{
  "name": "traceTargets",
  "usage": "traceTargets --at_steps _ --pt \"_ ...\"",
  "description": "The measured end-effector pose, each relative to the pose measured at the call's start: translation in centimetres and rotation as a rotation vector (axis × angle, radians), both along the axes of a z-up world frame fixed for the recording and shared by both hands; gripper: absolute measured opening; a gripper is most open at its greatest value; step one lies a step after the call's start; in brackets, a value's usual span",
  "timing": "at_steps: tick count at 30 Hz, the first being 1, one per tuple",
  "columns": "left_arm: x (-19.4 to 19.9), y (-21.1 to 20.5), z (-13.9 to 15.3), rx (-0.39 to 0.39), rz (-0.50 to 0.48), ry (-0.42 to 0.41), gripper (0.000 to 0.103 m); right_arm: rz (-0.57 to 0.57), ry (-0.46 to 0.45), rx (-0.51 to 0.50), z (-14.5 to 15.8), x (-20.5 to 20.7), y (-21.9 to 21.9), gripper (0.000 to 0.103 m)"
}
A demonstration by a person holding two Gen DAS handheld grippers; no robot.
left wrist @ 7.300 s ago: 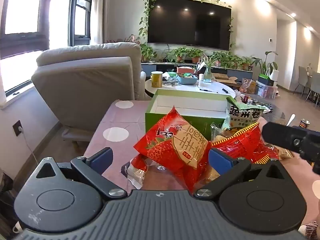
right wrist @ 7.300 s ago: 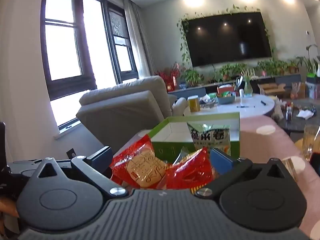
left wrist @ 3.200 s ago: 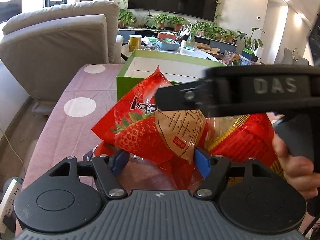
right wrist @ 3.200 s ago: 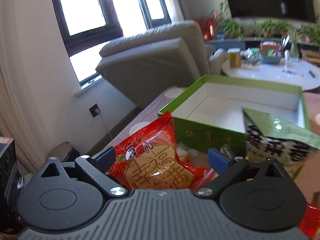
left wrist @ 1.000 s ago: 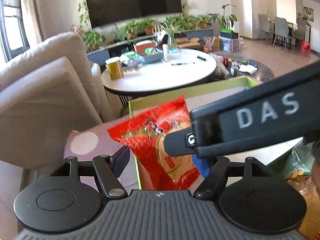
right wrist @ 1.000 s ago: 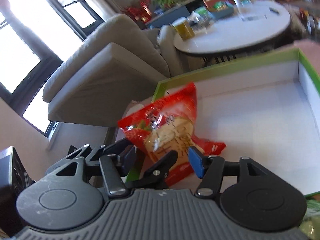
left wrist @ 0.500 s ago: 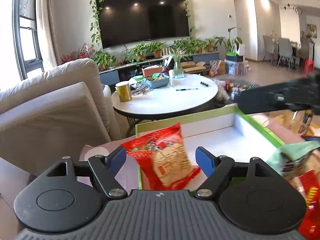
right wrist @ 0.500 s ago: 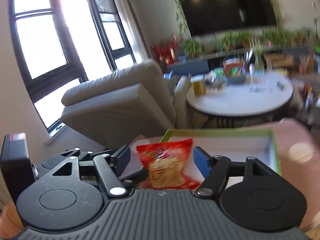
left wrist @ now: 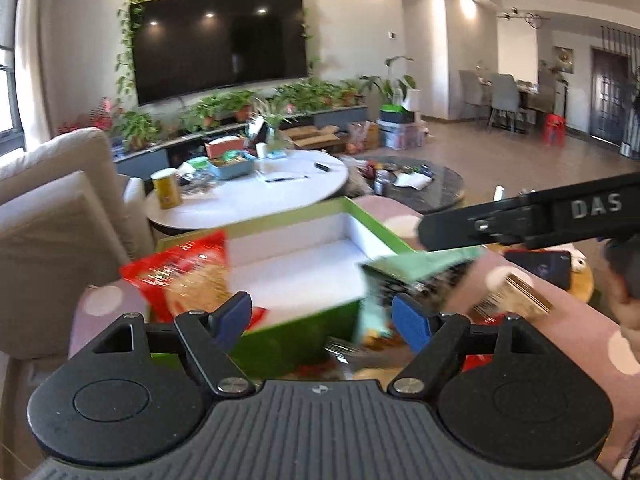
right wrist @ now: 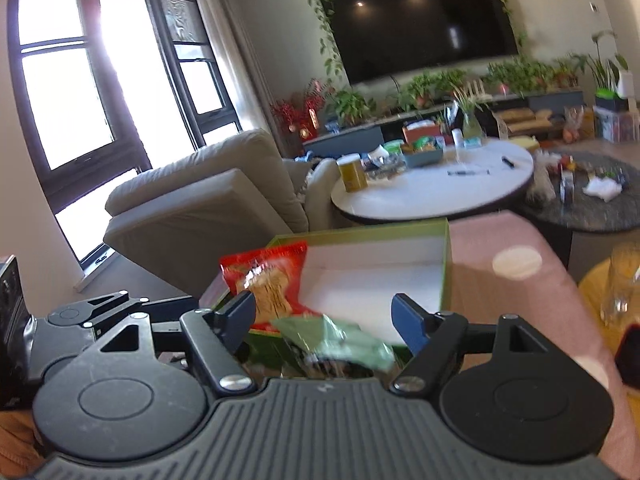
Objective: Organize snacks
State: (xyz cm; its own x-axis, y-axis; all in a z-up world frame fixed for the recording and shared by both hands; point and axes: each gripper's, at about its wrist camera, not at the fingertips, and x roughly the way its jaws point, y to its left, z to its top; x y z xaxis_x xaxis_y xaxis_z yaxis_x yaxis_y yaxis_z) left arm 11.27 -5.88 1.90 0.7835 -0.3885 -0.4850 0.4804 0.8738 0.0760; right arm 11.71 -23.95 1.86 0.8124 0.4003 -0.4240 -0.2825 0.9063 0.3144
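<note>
The green box [left wrist: 304, 320] with a white inside stands open on the pink dotted tablecloth. A red strawberry snack pack [left wrist: 188, 276] leans in the box's near-left corner [right wrist: 272, 280], free of both grippers. My left gripper [left wrist: 324, 316] is open and empty, just short of the box's front wall. My right gripper [right wrist: 324, 318] is open too. A blurred green snack pack [right wrist: 336, 344] lies in front of the box, low between the right fingers, and no pad presses on it. In the left wrist view the green pack [left wrist: 400, 276] shows under the right gripper's black body [left wrist: 540, 216].
A gold pack [left wrist: 512, 292], red packs [left wrist: 476, 360] and a dark phone [left wrist: 536, 264] lie on the cloth at the right. A drinking glass [right wrist: 624, 280] stands at the far right. Behind the box are a beige armchair [right wrist: 208, 204] and a cluttered round white table [right wrist: 440, 188].
The left jaws widened and let go of the red pack, which stays in the box's corner. Both grippers drew back from the box and rose slightly; the green pack came into view.
</note>
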Motion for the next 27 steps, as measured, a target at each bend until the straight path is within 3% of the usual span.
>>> traceTargets --at_steps 13,27 --pt "0.7 -3.4 -1.5 -0.003 -0.015 0.06 0.075 0.001 0.001 -0.015 -2.2 -1.0 -1.5 0.077" --pt "1.9 -5.2 -2.7 0.035 -0.034 0.099 0.075 0.016 0.026 0.055 -4.6 -0.1 -2.9 0.077"
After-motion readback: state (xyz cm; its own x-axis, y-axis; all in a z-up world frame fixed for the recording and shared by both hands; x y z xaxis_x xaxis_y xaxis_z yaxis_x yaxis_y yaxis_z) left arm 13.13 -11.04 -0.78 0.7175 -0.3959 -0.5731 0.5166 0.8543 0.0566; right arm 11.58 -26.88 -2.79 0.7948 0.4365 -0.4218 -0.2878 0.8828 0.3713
